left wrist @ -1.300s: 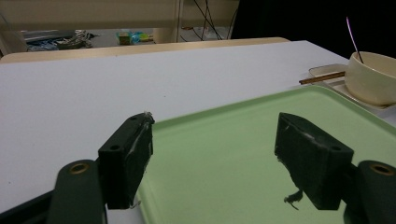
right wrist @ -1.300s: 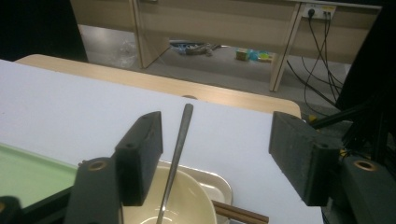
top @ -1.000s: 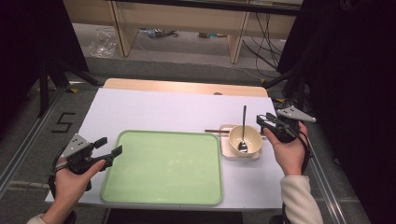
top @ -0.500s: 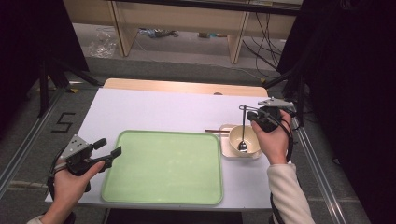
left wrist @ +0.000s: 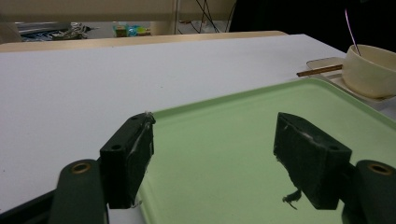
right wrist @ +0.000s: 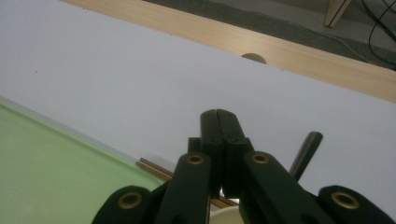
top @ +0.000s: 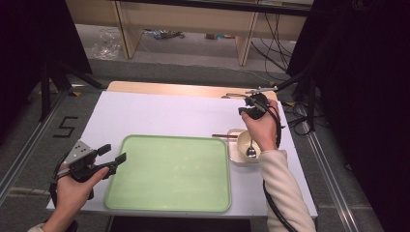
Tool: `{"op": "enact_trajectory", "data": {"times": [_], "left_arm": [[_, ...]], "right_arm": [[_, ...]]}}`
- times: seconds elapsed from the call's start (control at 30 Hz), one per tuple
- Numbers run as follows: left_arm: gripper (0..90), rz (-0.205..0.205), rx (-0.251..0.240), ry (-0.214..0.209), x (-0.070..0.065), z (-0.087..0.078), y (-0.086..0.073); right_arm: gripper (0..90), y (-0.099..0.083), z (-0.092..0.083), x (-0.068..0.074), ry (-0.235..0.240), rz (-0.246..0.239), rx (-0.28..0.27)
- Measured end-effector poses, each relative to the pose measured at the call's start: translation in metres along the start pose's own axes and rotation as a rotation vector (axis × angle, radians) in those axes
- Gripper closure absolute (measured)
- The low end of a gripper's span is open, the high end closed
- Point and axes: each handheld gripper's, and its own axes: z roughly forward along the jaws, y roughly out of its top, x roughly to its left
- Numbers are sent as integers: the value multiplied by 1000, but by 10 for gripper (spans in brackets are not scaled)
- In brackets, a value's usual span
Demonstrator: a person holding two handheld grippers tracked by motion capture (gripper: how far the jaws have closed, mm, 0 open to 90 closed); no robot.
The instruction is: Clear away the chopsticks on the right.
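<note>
Right gripper [top: 247,112] has been carried from 3 o'clock of the bowl [top: 245,144] to 12 o'clock; jaws pressed together, empty. Spoon [top: 251,151] is left inside, so a regrasp is judged likely. Left gripper [top: 112,155] is held wide, empty, at the tray's [top: 169,193] 9 o'clock edge.

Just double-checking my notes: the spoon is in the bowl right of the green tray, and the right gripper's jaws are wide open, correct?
Not quite. The right gripper is shut, its jaws pressed together with nothing between them, as the right gripper view shows. The spoon does sit in the bowl right of the green tray.
</note>
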Motion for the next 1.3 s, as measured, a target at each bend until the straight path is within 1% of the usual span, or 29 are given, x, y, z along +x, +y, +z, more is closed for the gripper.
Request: {"op": "enact_trajectory", "data": {"times": [0.07,0.1,0.13,0.17,0.2,0.23,0.37,0.4,0.43,0.53,0.57,0.6,0.63,0.67,0.7,0.73,0.77,0.8,0.83,0.87,0.9,0.93,0.97,1.0,1.03,1.1,1.13,1.17,1.3], "left_arm": [[285,-4,7,5,0,-1,-1],[285,-4,7,5,0,-1,-1],[285,-3,7,8,0,-2,0],[285,-3,3,9,0,-1,0],[286,-2,7,4,0,1,0],[285,-2,7,4,0,1,0],[286,5,13,-7,-2,5,1],[285,5,14,-9,-2,5,0],[286,8,17,-8,-2,4,0],[286,0,12,-4,-1,2,0],[286,-2,10,-6,-1,4,0],[286,-2,10,-6,-1,4,0],[286,3,15,-10,-1,4,0],[286,4,16,-11,-2,5,0],[286,4,16,-12,-2,5,0],[287,4,15,-13,-2,5,0],[287,2,14,-12,-2,5,0],[287,2,14,-12,-2,5,0],[287,-1,16,-12,-1,4,0],[287,-4,15,-10,-1,3,-1],[287,-4,12,-8,-1,3,-1],[287,-5,13,-6,-1,2,-1],[287,-13,11,-5,-1,1,-1],[287,-5,17,-5,-1,0,-2],[287,-7,15,-3,-1,-1,-2],[288,-10,12,7,0,-4,-3],[288,-13,6,10,0,-5,-3],[288,-12,7,14,0,-6,-3],[288,-11,12,20,0,-7,-4]], "right_arm": [[900,4,10,0,-1,25,45],[900,4,10,0,-1,25,45],[900,5,15,0,-6,23,60],[900,4,19,0,-1,37,85],[900,1,27,-1,-8,34,119],[900,1,27,-1,-8,34,119],[900,-6,40,-1,-1,28,185],[900,-6,41,0,9,45,211],[900,-6,45,1,3,67,243],[900,-6,50,3,3,83,265],[900,-8,57,3,5,63,292],[900,-8,57,3,5,63,292],[900,-9,61,5,3,78,308],[900,-11,69,7,1,90,344],[900,-13,73,7,-12,55,361],[900,-13,76,10,-22,71,375],[900,-13,76,10,-22,71,375],[900,-15,80,10,-34,22,377],[900,-16,84,14,-33,48,401],[900,-16,84,14,-33,48,401],[900,-17,87,10,-19,-46,375],[900,-17,91,9,-12,-84,371],[900,-16,92,9,-6,-88,386],[900,-16,92,15,-44,-29,420],[900,-16,93,14,-21,-37,418],[900,-14,94,18,-59,21,445],[900,-15,95,15,-53,-1,444],[900,-15,96,15,-60,24,455],[900,-15,97,15,-55,53,478]]}}
